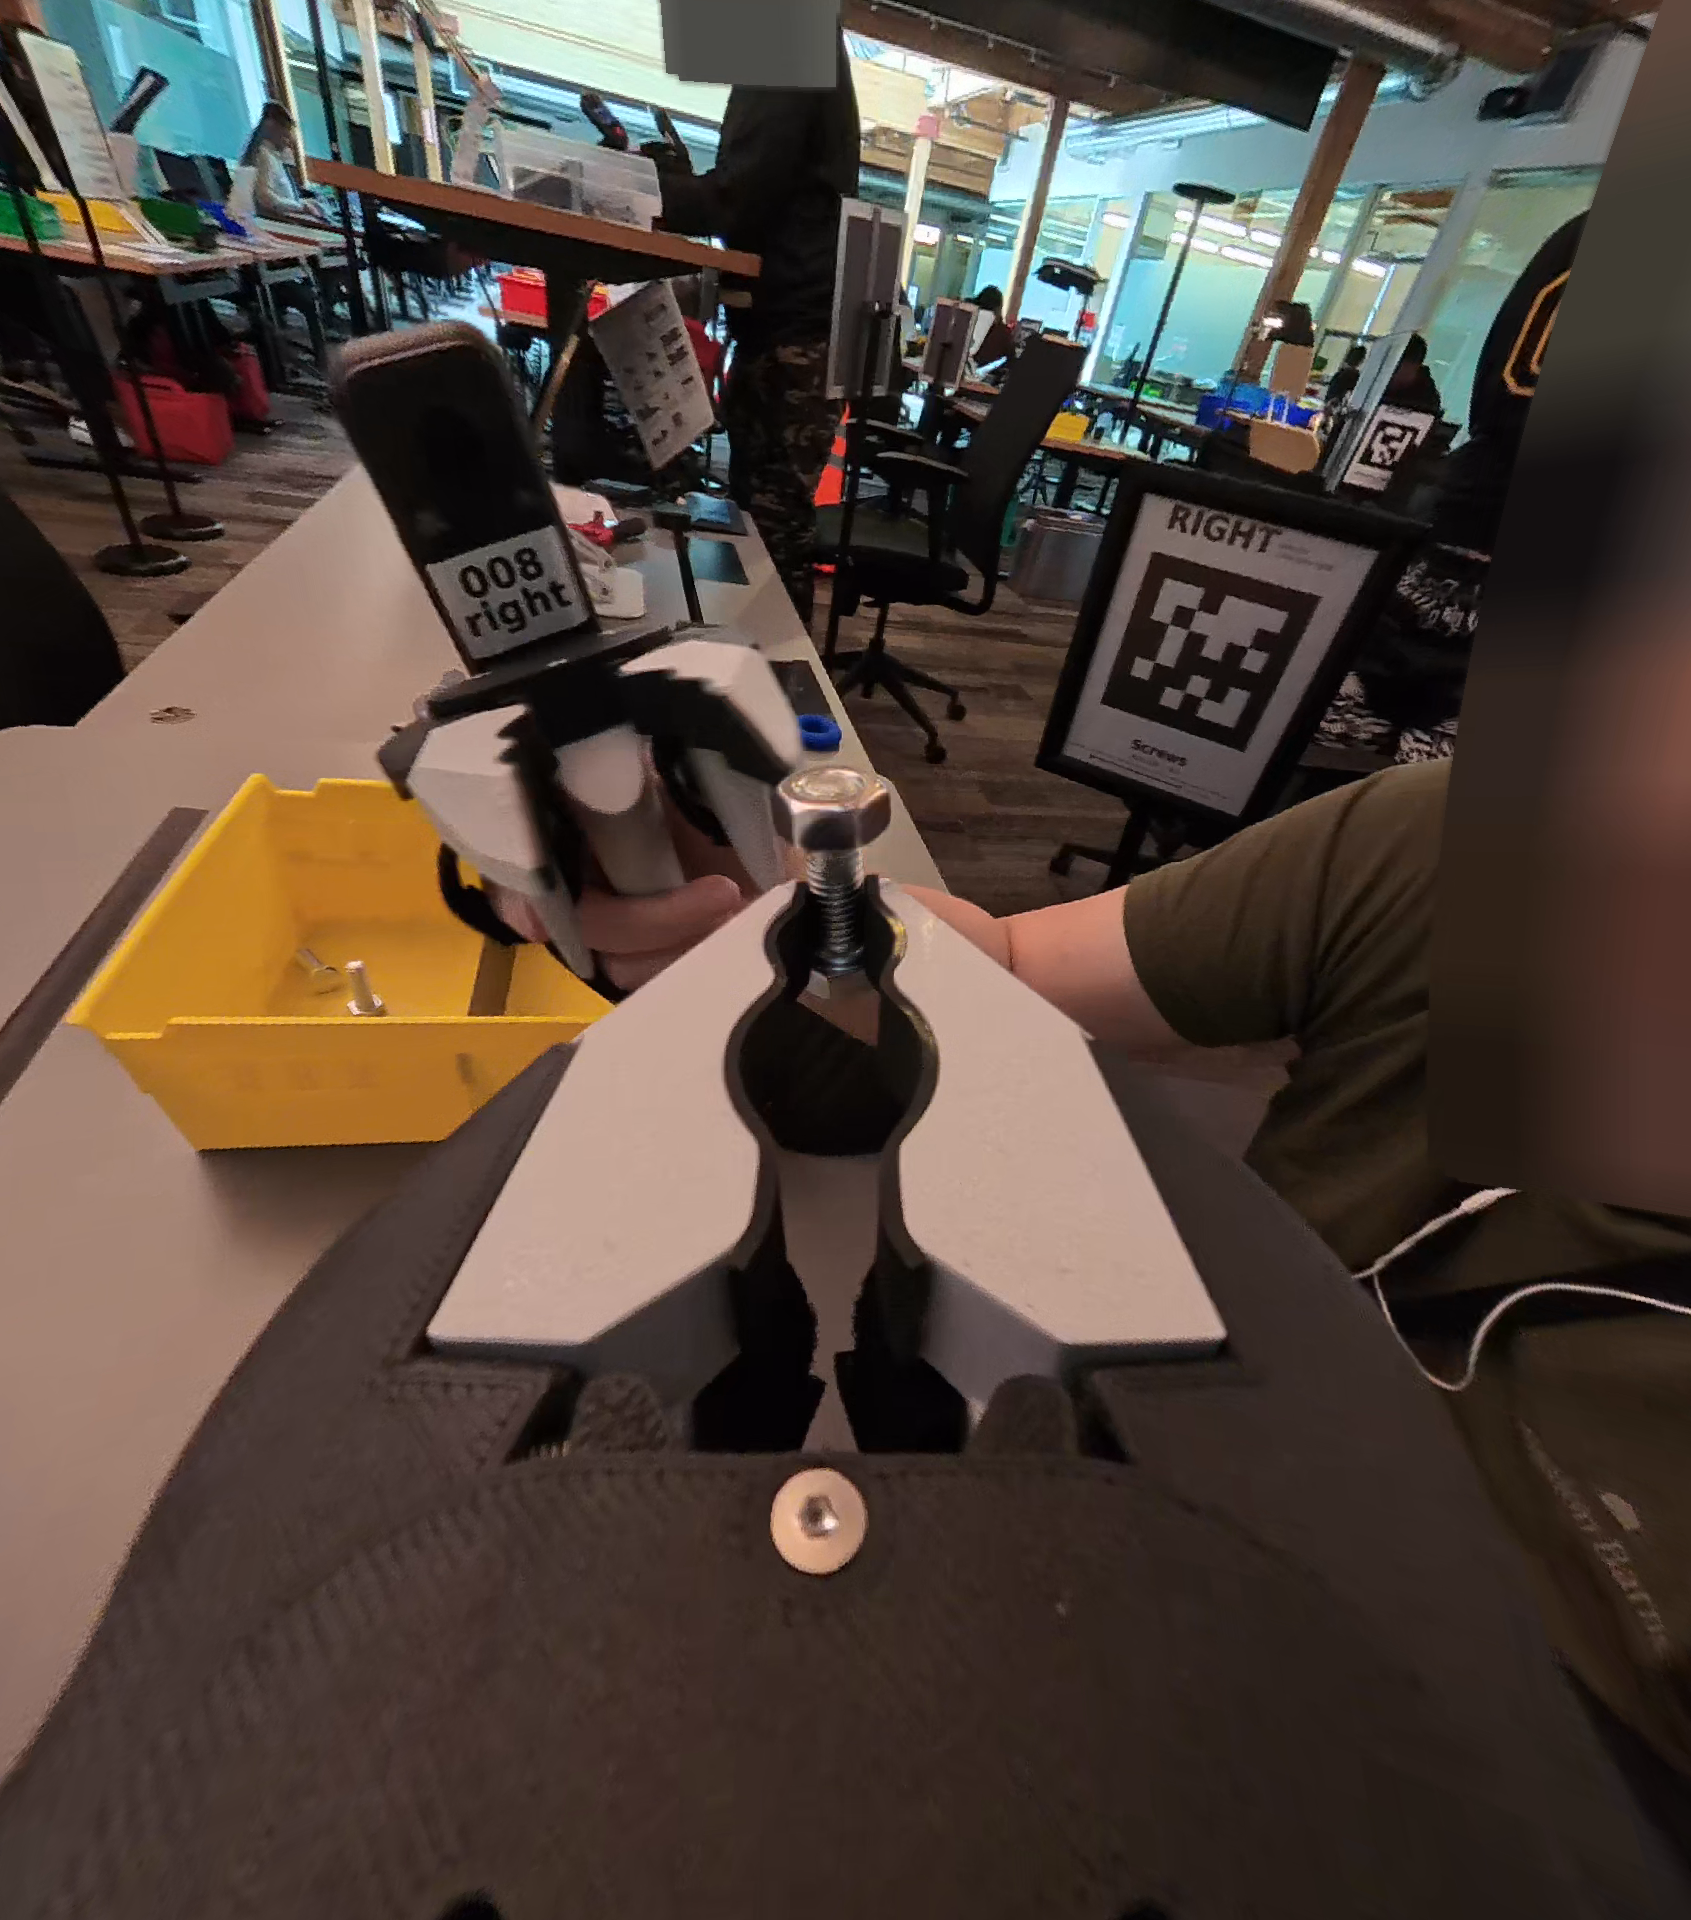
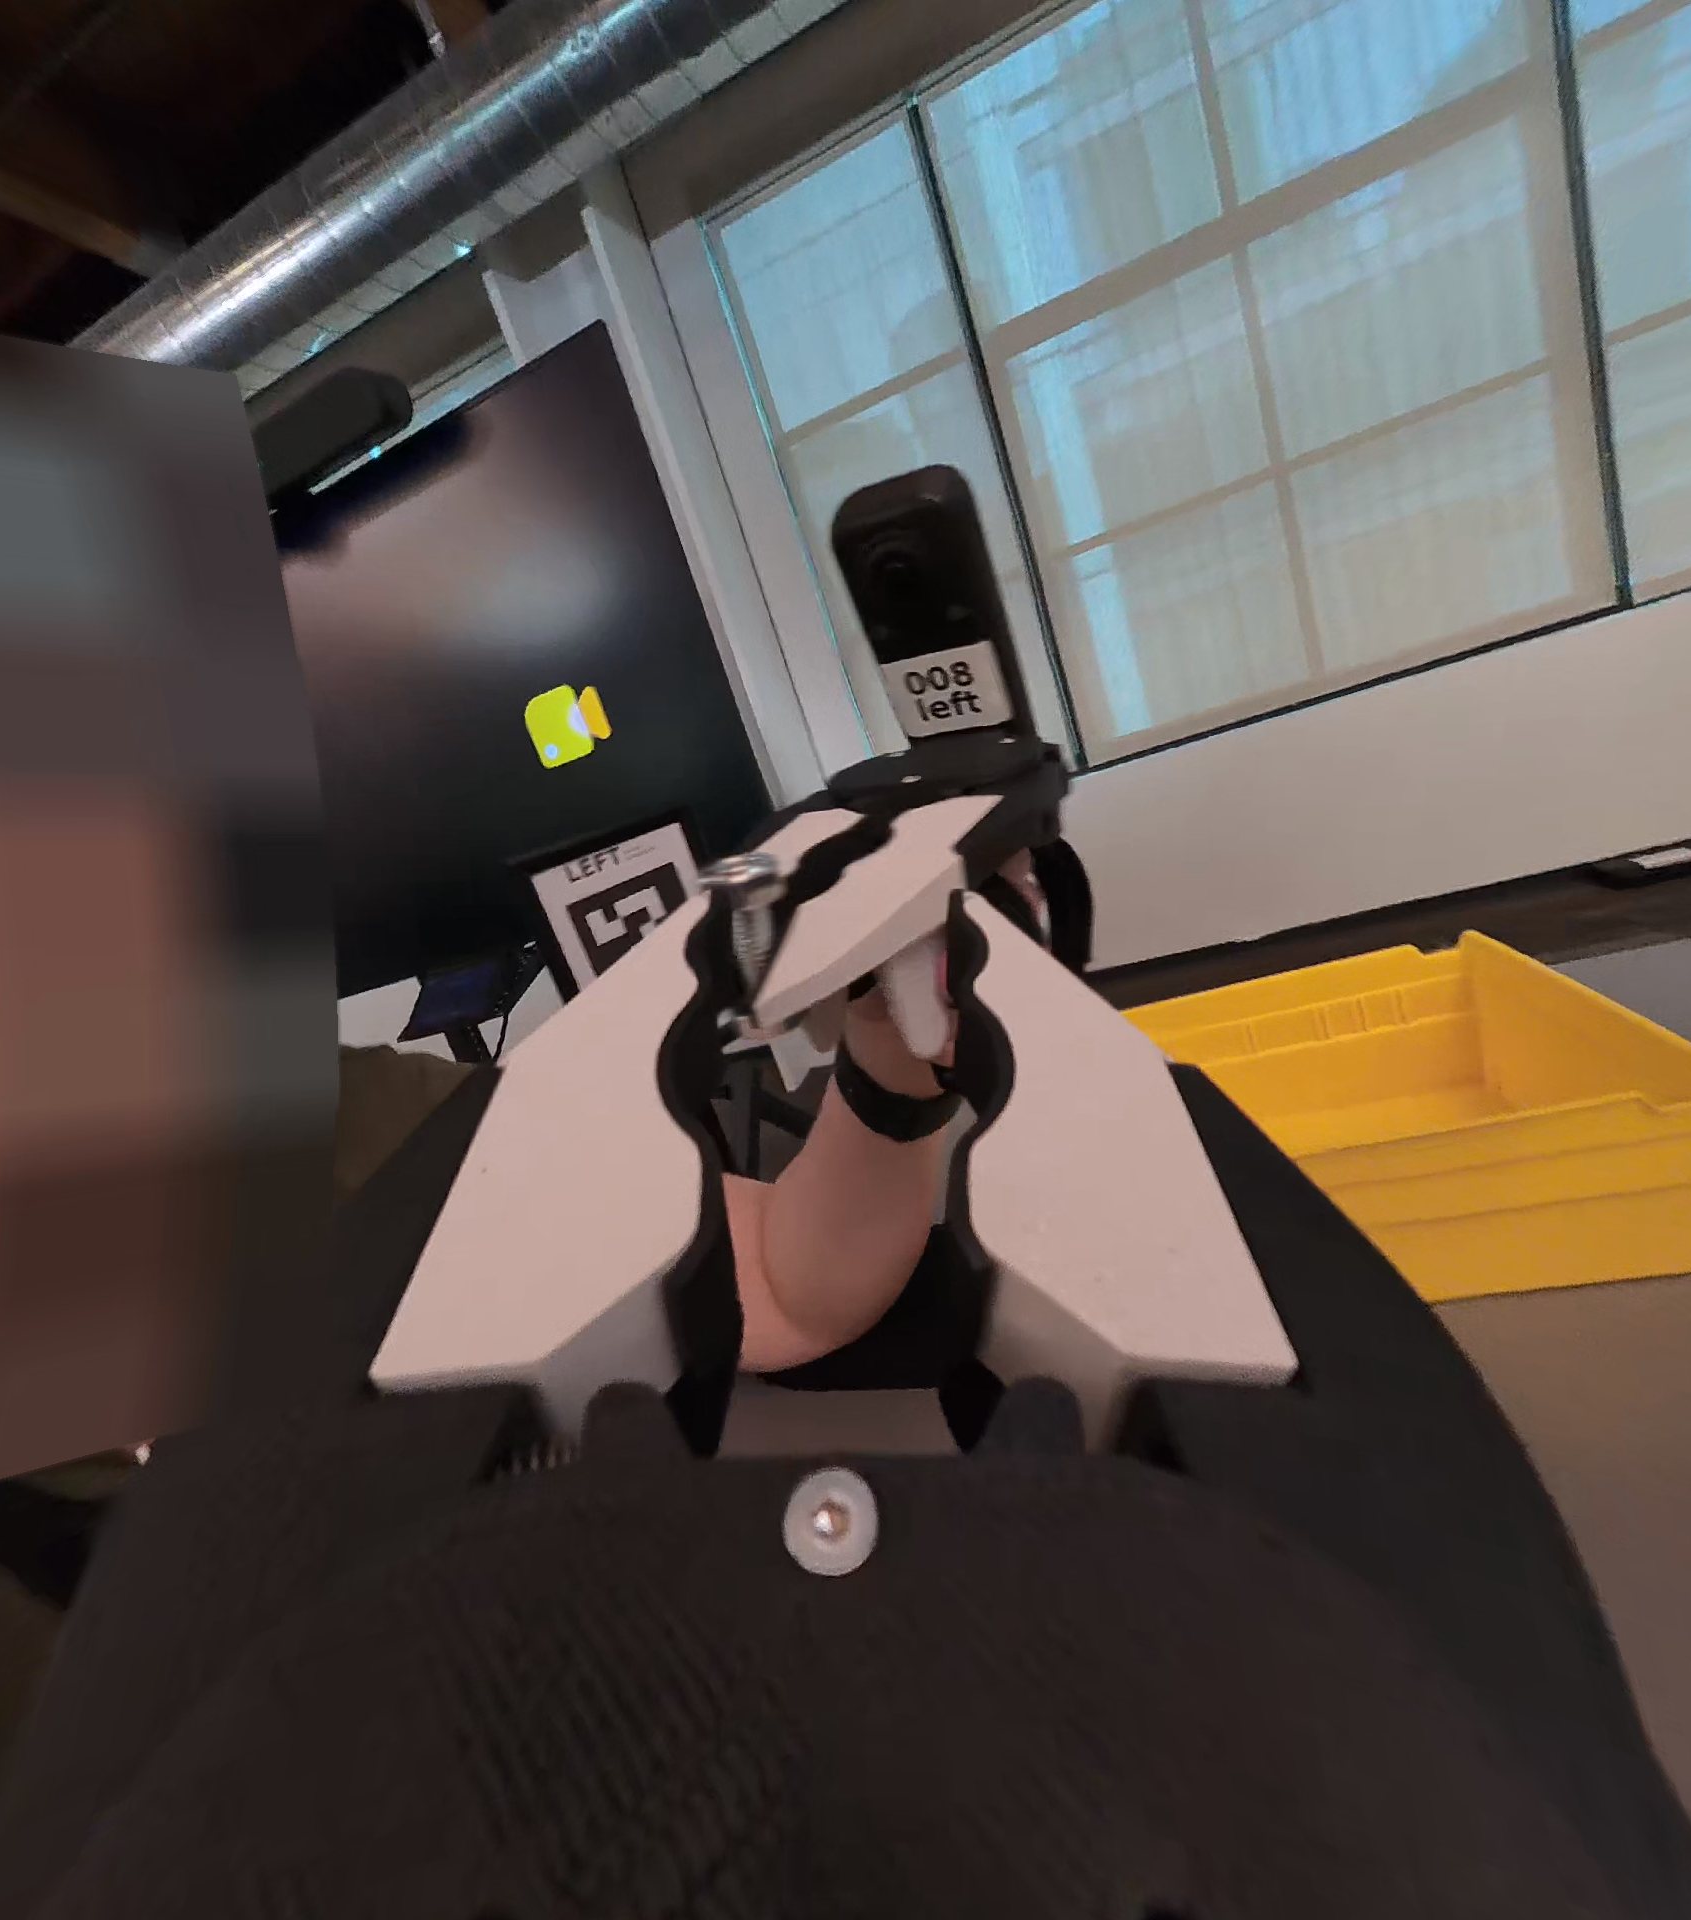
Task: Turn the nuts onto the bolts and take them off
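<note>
A bolt [image 1: 833, 883] is held upright at the tips of the left gripper [image 1: 836, 951], whose fingers [image 1: 633, 1132] are closed narrowly on its threaded shank, the hexagonal head standing above them; whether a nut sits at the hidden lower end cannot be told. The right gripper [image 2: 846, 997] is seen with its fingers [image 2: 560, 1174] spread wide and empty, the bolt just beyond the tip of one. Two more bolts [image 1: 342, 982] lie in a yellow bin [image 1: 321, 1081] on the surface [image 1: 41, 1299] beyond the left fingers, so most of the threading is judged still to be done.
</note>
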